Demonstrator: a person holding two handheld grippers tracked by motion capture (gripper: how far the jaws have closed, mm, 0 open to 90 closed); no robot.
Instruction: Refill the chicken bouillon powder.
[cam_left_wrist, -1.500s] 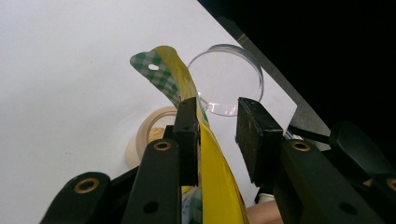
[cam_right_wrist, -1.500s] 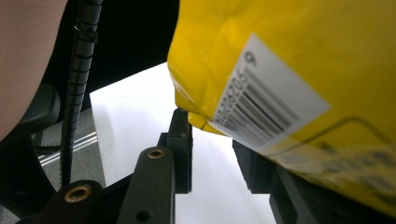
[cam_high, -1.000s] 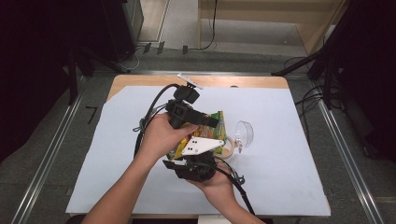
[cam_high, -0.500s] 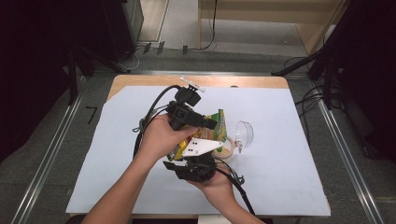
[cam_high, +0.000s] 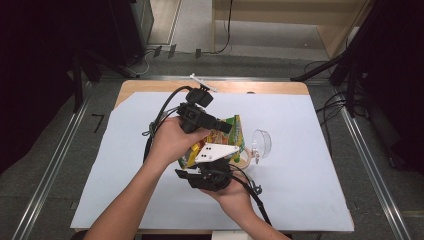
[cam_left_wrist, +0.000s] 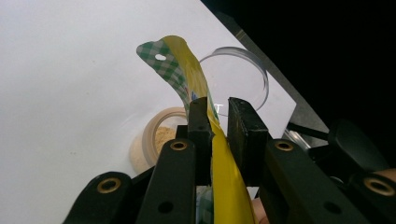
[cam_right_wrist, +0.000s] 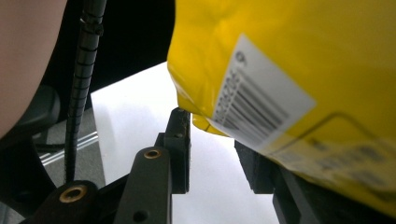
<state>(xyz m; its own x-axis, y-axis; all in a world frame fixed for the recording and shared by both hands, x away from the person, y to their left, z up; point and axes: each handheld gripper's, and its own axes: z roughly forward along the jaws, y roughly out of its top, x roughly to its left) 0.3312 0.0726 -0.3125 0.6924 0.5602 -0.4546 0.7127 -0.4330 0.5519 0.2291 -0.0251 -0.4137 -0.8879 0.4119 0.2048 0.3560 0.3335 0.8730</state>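
Observation:
A yellow and green snack bag (cam_high: 231, 131) is held up above the white sheet. My left gripper (cam_high: 226, 127) is shut on the bag's upper edge (cam_left_wrist: 194, 70); its jaws (cam_left_wrist: 218, 116) have just been closing with the bag between them. My right gripper (cam_high: 212, 159), under its white three-cornered plate, sits just below the bag. In the right gripper view its jaws (cam_right_wrist: 215, 133) stand apart with white sheet showing between them. The bag's barcode side (cam_right_wrist: 303, 56) hangs over one jaw, its corner at the other's tip.
A clear plastic cup (cam_high: 261, 142) lies on its side right of the bag, seen again as a clear rim (cam_left_wrist: 243, 70). A round tub of beige powder (cam_high: 243, 157) (cam_left_wrist: 156, 135) sits beneath the bag. The white sheet (cam_high: 310, 190) covers the wooden table; a small white stick (cam_high: 202, 82) lies at the far edge.

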